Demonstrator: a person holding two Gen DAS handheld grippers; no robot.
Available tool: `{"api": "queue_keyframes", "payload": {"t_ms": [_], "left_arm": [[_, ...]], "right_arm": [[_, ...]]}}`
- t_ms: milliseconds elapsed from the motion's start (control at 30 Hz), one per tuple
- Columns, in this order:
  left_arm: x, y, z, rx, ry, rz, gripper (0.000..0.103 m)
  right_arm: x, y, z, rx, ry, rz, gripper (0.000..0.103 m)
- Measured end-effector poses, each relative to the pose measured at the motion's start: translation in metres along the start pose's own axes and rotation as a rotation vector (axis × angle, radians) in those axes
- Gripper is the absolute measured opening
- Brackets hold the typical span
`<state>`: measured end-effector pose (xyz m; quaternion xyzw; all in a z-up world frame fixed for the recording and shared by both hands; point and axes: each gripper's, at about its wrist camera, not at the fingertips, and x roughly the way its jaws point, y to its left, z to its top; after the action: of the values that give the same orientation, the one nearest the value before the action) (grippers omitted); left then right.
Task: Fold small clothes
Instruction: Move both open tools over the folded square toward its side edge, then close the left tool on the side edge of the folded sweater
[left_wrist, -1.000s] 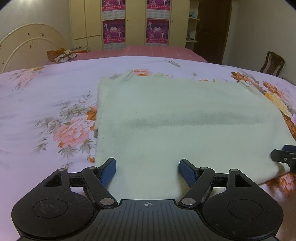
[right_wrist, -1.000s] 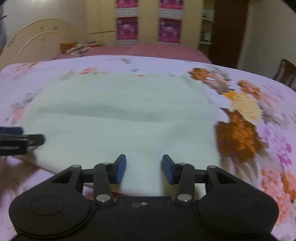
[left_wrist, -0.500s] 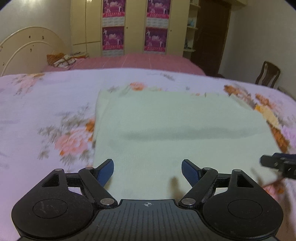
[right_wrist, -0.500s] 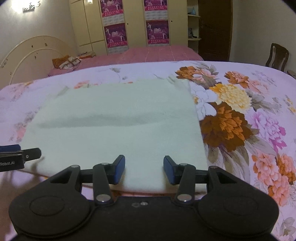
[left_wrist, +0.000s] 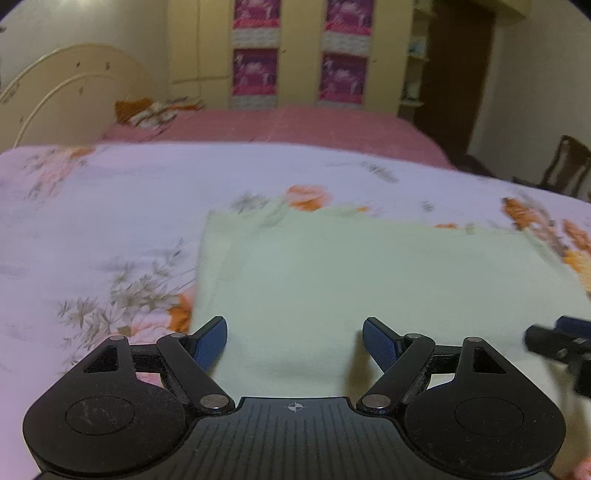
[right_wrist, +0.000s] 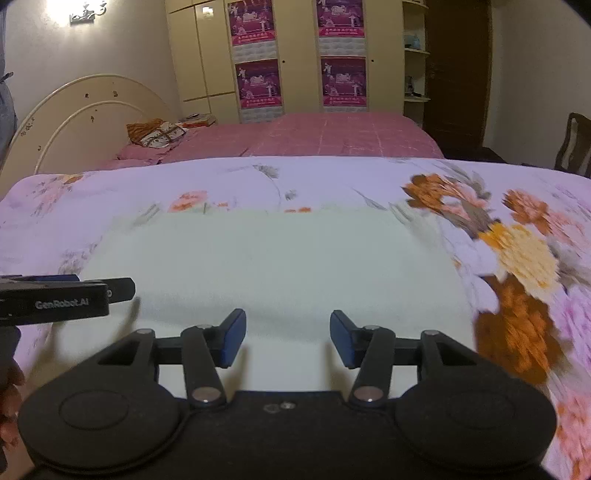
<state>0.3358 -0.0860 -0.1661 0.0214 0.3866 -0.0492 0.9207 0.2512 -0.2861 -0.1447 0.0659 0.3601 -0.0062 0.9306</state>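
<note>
We have drawn both grippers back from the pale green cloth (right_wrist: 273, 266) lying flat on the flowered bedspread (right_wrist: 517, 236). Our left gripper (left_wrist: 294, 341) gapes wide and empty; our right gripper (right_wrist: 287, 338), just opening, seems empty above the cloth's near edge.

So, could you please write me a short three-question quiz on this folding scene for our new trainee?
1. True or false: the left gripper is clamped on the pale green cloth.
2. What does the cloth lie on? A) a wooden table B) a floral bedspread C) a chair seat
3. Fill in: the right gripper has its fingers ____, with nothing pinched between them.

Key:
1. False; its fingers stand wide apart above the cloth's near edge.
2. B
3. Open; its jaws have just been opening, with only the flat cloth beyond them.
</note>
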Motion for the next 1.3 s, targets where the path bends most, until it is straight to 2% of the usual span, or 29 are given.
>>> {"api": "queue_keyframes", "payload": {"t_ms": [67,133,233,400,600,833,1033,1300], "left_arm": [[0.009,0.007,-0.002,-0.011,0.010,0.012,0.080],[0.014,0.011,-0.005,-0.019,0.018,0.029,0.095],[0.023,0.025,-0.007,-0.099,0.042,0.005,0.100],[0.024,0.021,-0.009,-0.076,0.030,0.018,0.101],[0.013,0.022,-0.009,-0.056,0.019,0.019,0.101],[-0.011,0.030,-0.020,-0.052,0.032,0.003,0.101],[-0.025,0.047,-0.041,-0.135,0.082,-0.043,0.101],[-0.048,0.067,-0.069,-0.271,0.134,-0.145,0.100]], "right_arm": [[0.009,0.002,0.005,-0.002,0.001,0.007,0.050],[0.017,0.005,0.007,-0.020,0.003,0.007,0.050],[0.036,0.007,0.001,-0.075,0.055,-0.031,0.050],[0.038,0.011,-0.004,-0.111,0.036,-0.037,0.051],[0.020,0.004,-0.003,-0.032,0.027,0.011,0.056],[0.001,0.009,-0.011,-0.013,0.029,0.031,0.058],[-0.012,0.019,-0.021,-0.020,0.035,0.044,0.060],[-0.027,0.027,-0.031,-0.013,0.034,0.050,0.061]]}}
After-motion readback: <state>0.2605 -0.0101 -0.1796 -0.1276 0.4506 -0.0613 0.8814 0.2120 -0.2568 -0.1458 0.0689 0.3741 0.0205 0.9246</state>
